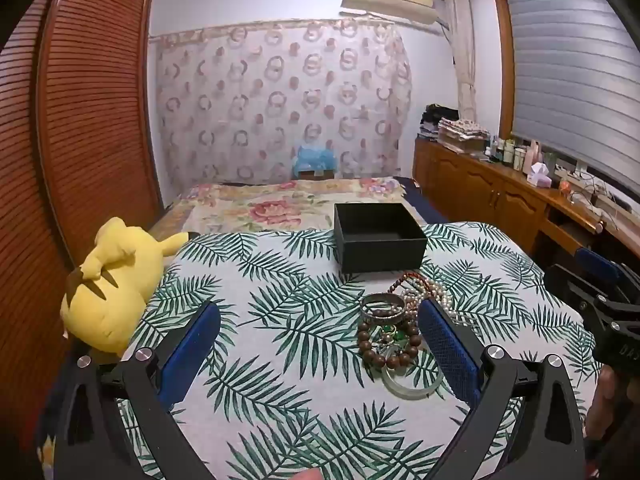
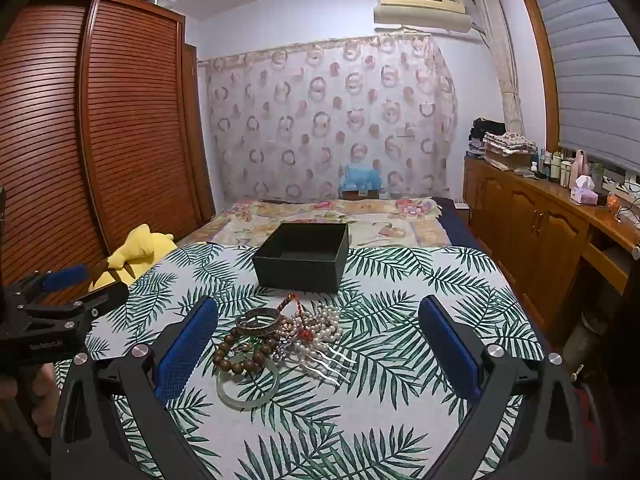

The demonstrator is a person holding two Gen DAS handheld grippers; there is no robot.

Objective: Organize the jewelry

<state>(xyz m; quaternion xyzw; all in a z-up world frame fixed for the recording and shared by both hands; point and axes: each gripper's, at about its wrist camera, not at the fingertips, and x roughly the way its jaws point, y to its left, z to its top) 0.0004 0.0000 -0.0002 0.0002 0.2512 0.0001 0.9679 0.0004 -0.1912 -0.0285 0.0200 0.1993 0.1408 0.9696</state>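
A pile of jewelry lies on the leaf-print cloth: a pale green jade bangle, a brown wooden bead bracelet, a silver bangle, a pearl necklace and a silver hair comb. An open black box stands empty just behind the pile. My left gripper is open, the pile near its right finger. My right gripper is open, the pile near its left finger. Neither touches the jewelry.
A yellow plush toy lies at the cloth's left edge. A floral bedspread lies behind the box. A wooden wardrobe stands left, and a wooden cabinet with bottles runs along the right.
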